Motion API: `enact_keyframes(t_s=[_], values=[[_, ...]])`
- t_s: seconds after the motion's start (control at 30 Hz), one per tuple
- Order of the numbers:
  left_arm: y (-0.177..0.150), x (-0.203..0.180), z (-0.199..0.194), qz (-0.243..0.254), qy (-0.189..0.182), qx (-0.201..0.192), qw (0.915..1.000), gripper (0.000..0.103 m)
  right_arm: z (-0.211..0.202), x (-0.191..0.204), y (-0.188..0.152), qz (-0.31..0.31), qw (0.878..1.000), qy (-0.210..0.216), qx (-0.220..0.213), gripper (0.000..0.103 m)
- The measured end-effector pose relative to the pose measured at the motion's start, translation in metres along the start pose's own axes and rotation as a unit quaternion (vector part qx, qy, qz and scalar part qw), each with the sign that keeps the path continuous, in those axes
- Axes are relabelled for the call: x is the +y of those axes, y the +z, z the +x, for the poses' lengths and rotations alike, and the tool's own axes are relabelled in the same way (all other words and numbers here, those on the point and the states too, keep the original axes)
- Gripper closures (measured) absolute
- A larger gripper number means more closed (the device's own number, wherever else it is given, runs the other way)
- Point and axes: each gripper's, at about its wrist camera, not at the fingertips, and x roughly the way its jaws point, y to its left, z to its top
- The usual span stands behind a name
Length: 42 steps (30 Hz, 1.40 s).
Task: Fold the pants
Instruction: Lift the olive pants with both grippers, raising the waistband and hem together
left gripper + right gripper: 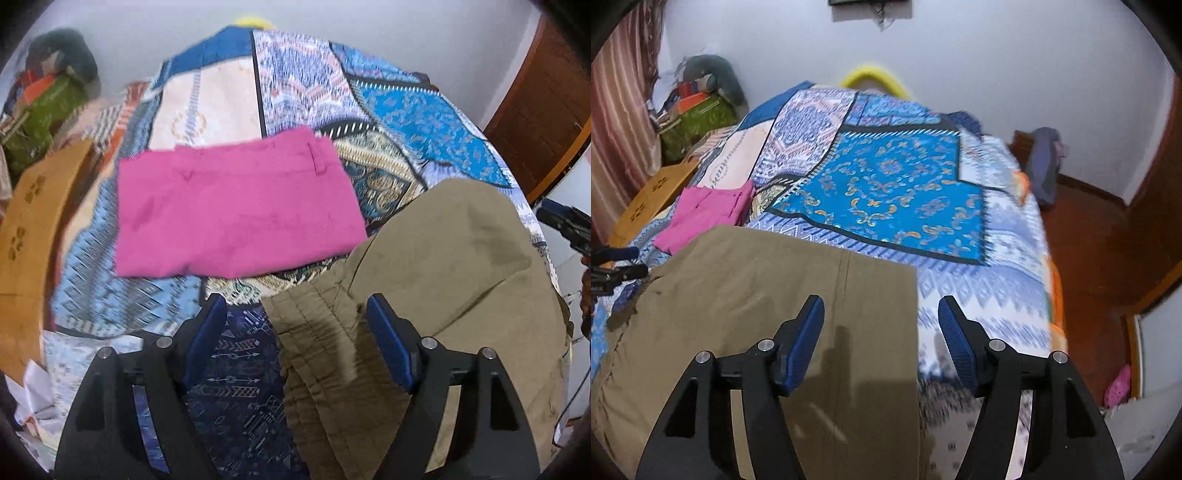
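Note:
Olive-brown pants [454, 266] lie folded on the patterned bedspread [424, 122]; in the right wrist view the same pants [757, 280] fill the lower left. My left gripper [297, 301] hovers open over their seamed waistband edge, pads not touching cloth. My right gripper [881, 301] is open too, straddling the pants' right edge from above without pressing on it. Folded pink pants [236, 206] rest farther up the bed, and the pink pants [705, 218] show beyond the olive ones. The right gripper [565, 225] peeks in at the far right; the left gripper [613, 266] shows at the left edge.
A wooden board [26, 240] leans beside the bed on the left, the same board [653, 199] in the right view. Bags and clutter [698, 114] pile up in the far left corner. The wooden floor [1089, 258] and a pink slipper [1119, 387] lie right of the bed.

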Motion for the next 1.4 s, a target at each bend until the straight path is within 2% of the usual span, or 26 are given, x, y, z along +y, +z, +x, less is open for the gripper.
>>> enact_keyframes(t_s=[0.13, 0.23, 0.4, 0.5, 0.53, 0.6, 0.63, 0.67, 0.7, 0.8, 0.93, 1.2, 1.4], values=[[0.000, 0.002, 0.013, -0.016, -0.028, 0.009, 0.9995, 0.025, 0.024, -0.011, 0.009, 0.016, 1.000, 0.002, 0.017, 0.043], [0.003, 0.001, 0.023, -0.025, -0.035, 0.018, 0.9989, 0.025, 0.042, -0.015, 0.011, 0.021, 0.999, 0.003, 0.033, 0.043], [0.004, 0.006, 0.041, -0.049, -0.069, 0.044, 0.9955, 0.024, 0.059, -0.018, 0.007, 0.055, 0.996, 0.044, 0.051, 0.045], [0.004, 0.009, 0.043, -0.059, -0.084, 0.052, 0.9933, 0.028, 0.060, -0.025, 0.005, 0.084, 0.992, 0.071, 0.055, 0.056], [0.004, 0.010, 0.043, -0.063, -0.090, 0.055, 0.9924, 0.029, 0.059, -0.024, 0.005, 0.081, 0.993, 0.073, 0.054, 0.064], [0.004, 0.011, 0.043, -0.067, -0.090, 0.057, 0.9920, 0.033, 0.058, -0.018, 0.006, 0.065, 0.995, 0.053, 0.053, 0.069], [0.004, 0.010, 0.041, -0.066, -0.087, 0.056, 0.9924, 0.034, 0.058, -0.016, 0.006, 0.056, 0.996, 0.045, 0.052, 0.074], [0.004, 0.009, 0.040, -0.063, -0.082, 0.054, 0.9932, 0.037, 0.058, -0.013, 0.007, 0.048, 0.997, 0.033, 0.052, 0.089], [0.004, 0.005, 0.036, -0.053, -0.067, 0.046, 0.9952, 0.041, 0.057, -0.011, 0.008, 0.041, 0.998, 0.023, 0.053, 0.091], [0.004, -0.009, 0.022, -0.004, -0.013, 0.017, 0.9998, 0.046, 0.052, -0.006, 0.008, 0.022, 0.999, -0.002, 0.040, 0.091], [0.005, -0.018, 0.007, 0.033, 0.035, -0.009, 0.9988, 0.048, 0.032, -0.001, 0.012, 0.006, 0.999, -0.040, 0.003, 0.092], [0.029, -0.014, -0.030, 0.015, 0.030, -0.037, 0.9987, 0.053, -0.011, 0.004, 0.038, 0.007, 0.997, -0.062, -0.055, 0.093], [0.024, -0.026, -0.082, 0.031, 0.030, -0.076, 0.9962, 0.056, -0.061, 0.009, 0.041, 0.020, 0.994, -0.052, -0.098, 0.093]])
